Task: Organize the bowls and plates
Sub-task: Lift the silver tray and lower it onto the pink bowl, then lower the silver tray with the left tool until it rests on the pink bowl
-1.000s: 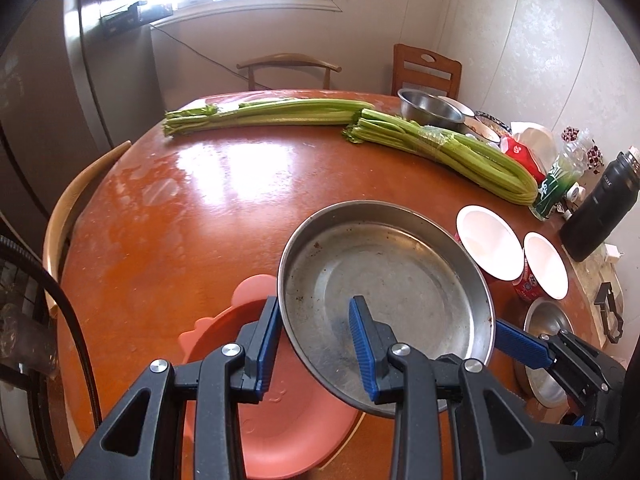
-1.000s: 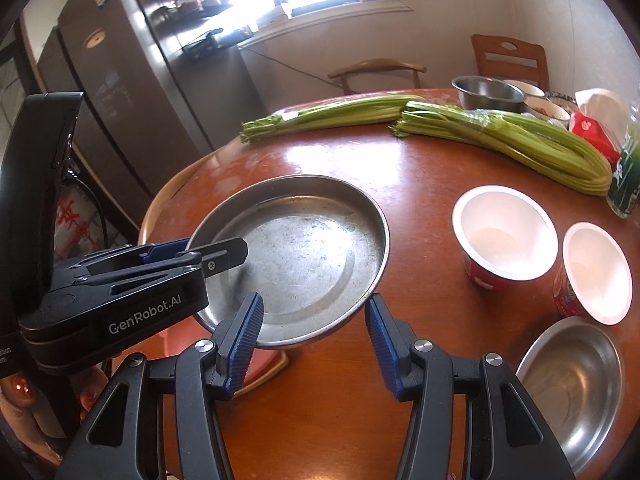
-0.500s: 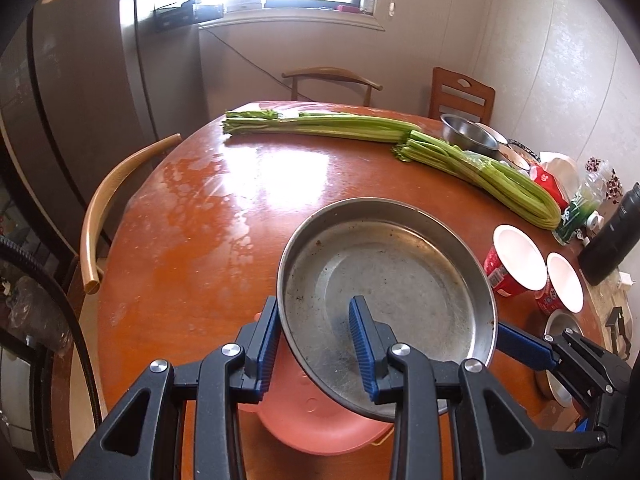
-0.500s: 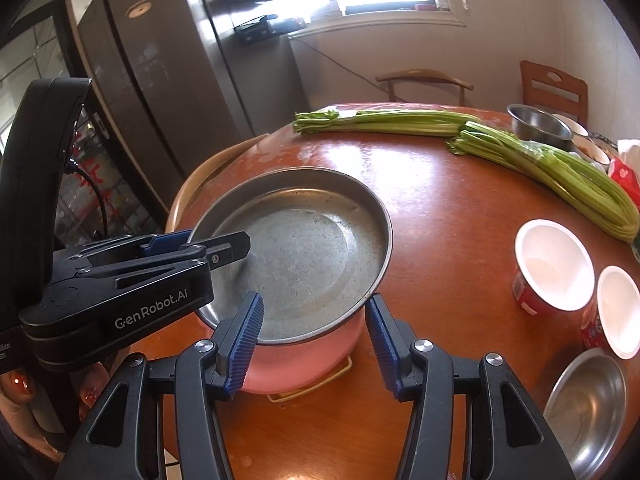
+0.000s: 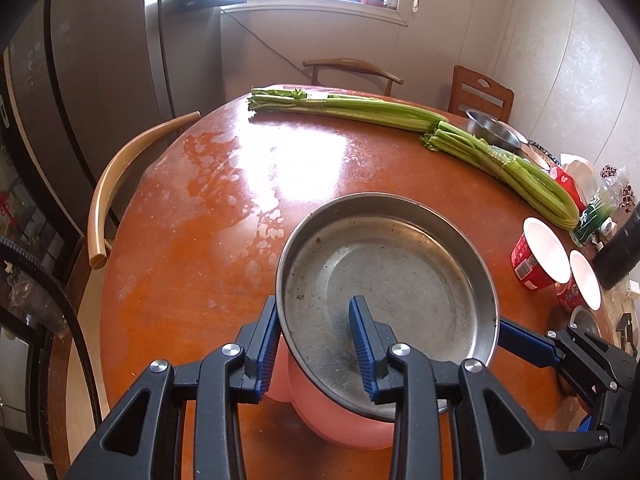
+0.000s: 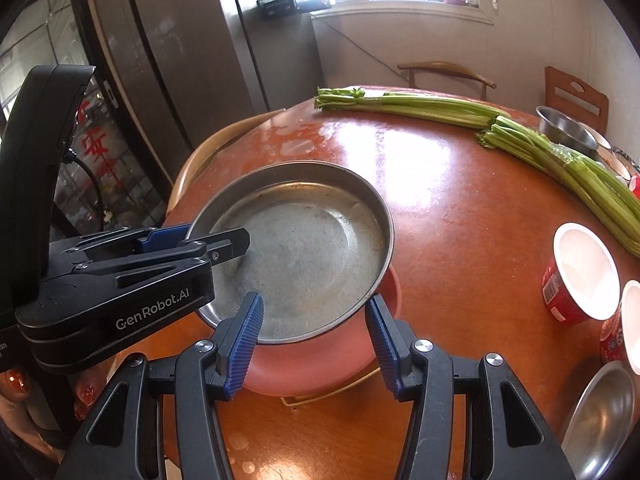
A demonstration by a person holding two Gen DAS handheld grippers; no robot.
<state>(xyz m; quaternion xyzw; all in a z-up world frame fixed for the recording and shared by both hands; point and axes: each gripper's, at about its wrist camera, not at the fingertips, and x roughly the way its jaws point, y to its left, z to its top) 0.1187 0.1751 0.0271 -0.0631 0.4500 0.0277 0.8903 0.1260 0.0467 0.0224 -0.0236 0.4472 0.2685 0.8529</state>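
A large steel pan [image 5: 392, 280] is held above the round wooden table [image 5: 240, 200]. My left gripper [image 5: 316, 344] is shut on the pan's near rim, one finger inside and one outside; in the right wrist view it [image 6: 188, 240] grips the pan [image 6: 304, 256] from the left. A pink plate [image 6: 320, 364] lies on the table under the pan, also in the left wrist view [image 5: 344, 424]. My right gripper [image 6: 316, 340] is open, its fingers astride the pan's near rim without touching.
Two red paper bowls [image 6: 580, 272] and a small steel bowl [image 6: 604, 420] sit at the right. Celery bunches [image 5: 400, 120] lie across the far side, with another steel bowl [image 5: 494, 134] behind. Chairs [image 5: 120, 184] ring the table. A dark bottle [image 5: 620, 252] stands far right.
The pan has risen off the table in my left gripper, and both views have pulled up and back. The pink plate stays below. The right gripper stays open.
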